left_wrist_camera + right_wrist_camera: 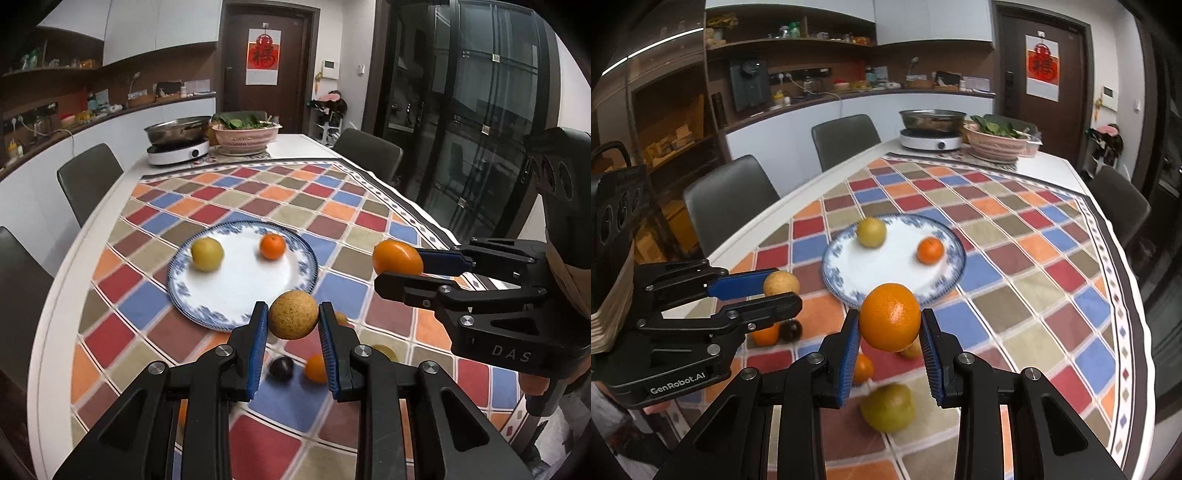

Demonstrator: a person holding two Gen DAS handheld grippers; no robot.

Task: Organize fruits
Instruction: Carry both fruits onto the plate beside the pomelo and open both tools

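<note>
My left gripper (293,319) is shut on a tan speckled round fruit (293,314), held above the near rim of the blue-and-white plate (236,299). It also shows in the right wrist view (779,286). My right gripper (890,321) is shut on a large orange (890,316), held above the table near the plate (886,273); the orange also shows in the left wrist view (397,256). On the plate lie a yellow fruit (207,254) and a small tangerine (272,246).
Loose fruit lies on the checkered tablecloth (1015,258) below the grippers: a dark plum (280,368), a small orange (316,367), a green-yellow fruit (888,406). An induction cooker with a steel pot (177,142) and a pink basket of greens (243,134) stand at the far end. Chairs surround the table.
</note>
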